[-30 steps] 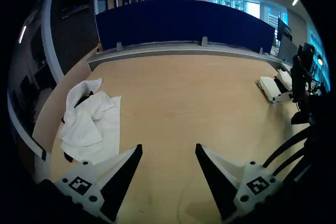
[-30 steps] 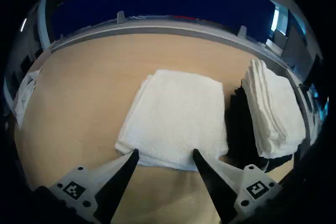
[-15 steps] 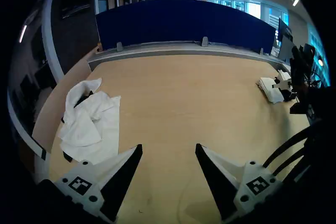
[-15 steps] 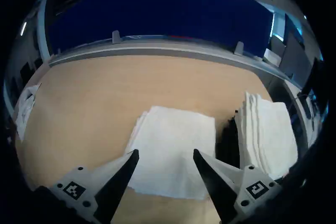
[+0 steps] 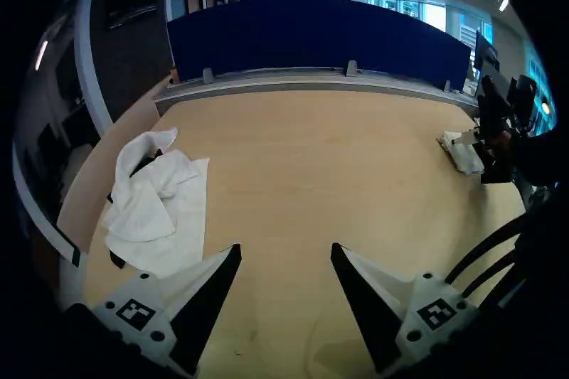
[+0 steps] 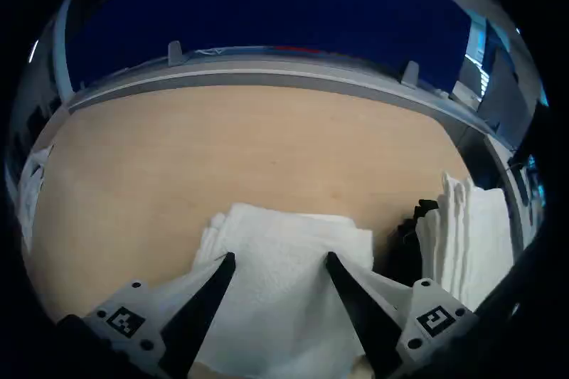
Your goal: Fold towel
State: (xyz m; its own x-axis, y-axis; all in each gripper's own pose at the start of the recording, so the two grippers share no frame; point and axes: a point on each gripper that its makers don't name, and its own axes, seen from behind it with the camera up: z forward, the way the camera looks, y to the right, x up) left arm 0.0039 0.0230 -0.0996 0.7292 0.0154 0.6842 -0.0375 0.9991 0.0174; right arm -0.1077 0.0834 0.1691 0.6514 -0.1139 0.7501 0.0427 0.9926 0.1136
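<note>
My right gripper (image 6: pixel 279 254), fingers wide and empty, hangs over the folded towel (image 6: pixel 284 301) beside the towel stack (image 6: pixel 469 237); my left gripper (image 5: pixel 284 246), likewise wide, has the crumpled towel (image 5: pixel 156 201) to its left.

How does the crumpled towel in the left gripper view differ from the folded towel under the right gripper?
The crumpled towel lies bunched with uneven edges; the folded towel is a neat flat rectangle. The folded towel sits under the right gripper's open fingers; the crumpled towel lies ungripped. Both are white, on the wooden table.

Left gripper (image 5: pixel 284 245) and right gripper (image 6: pixel 279 254) show black jaws, white marker-tagged mounts.
</note>
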